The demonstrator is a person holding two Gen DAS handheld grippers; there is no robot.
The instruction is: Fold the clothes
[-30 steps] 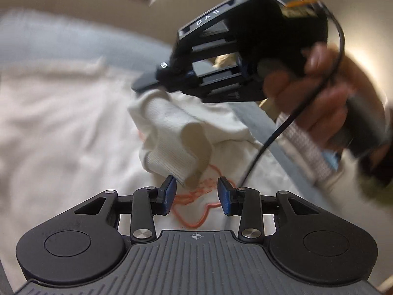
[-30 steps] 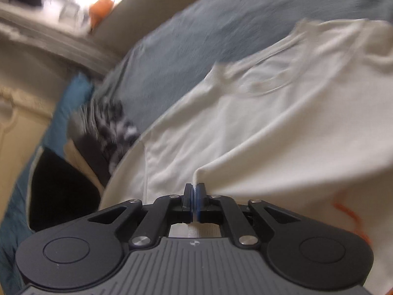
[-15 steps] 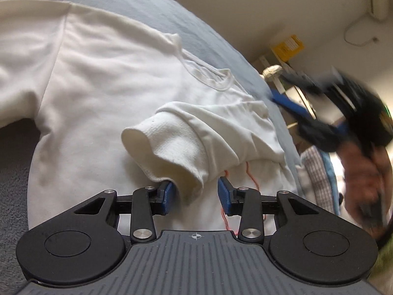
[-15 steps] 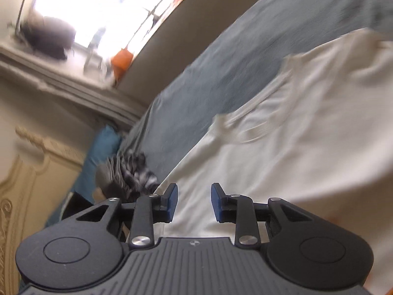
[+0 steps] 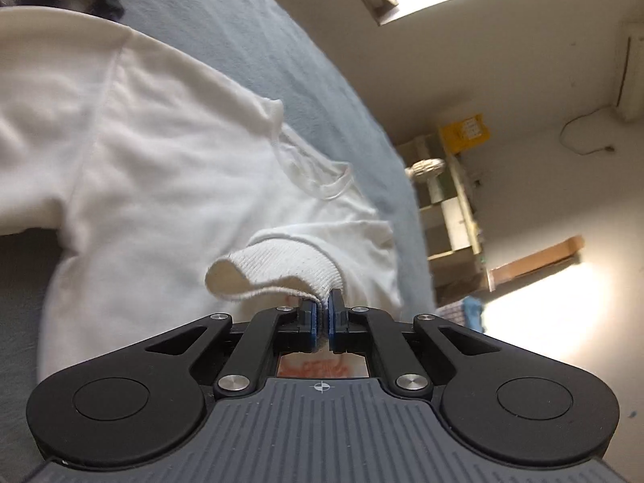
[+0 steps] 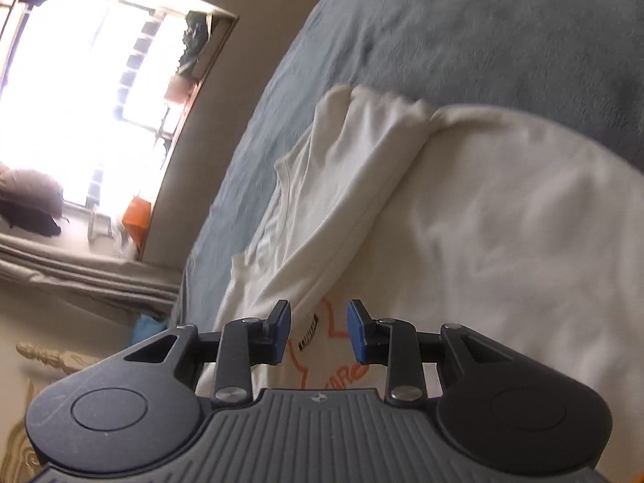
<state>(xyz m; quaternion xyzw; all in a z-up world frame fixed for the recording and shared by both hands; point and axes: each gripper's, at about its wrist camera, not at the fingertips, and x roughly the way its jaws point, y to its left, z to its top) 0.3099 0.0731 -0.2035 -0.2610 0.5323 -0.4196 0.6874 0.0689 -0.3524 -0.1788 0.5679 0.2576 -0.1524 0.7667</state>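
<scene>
Left wrist view: our left gripper point(image 5: 320, 314) pinches ribbed cuff point(image 5: 277, 267) of white sweatshirt point(image 5: 161, 169) spread on grey bed point(image 5: 281, 40). Our right gripper point(image 6: 318, 332) hovers over sweatshirt near bed edge, jaws partway apart, nothing between.

Your left gripper point(image 5: 320, 324) points downward, its blue-padded fingers point(image 5: 308, 324) pinched together on the ribbed cuff point(image 5: 277, 265) caught between their tips. Your right gripper point(image 6: 319, 332) also tilts down, fingers point(image 6: 281, 332) standing apart with nothing gripped between the pads; white fabric lies beneath the gap.
</scene>
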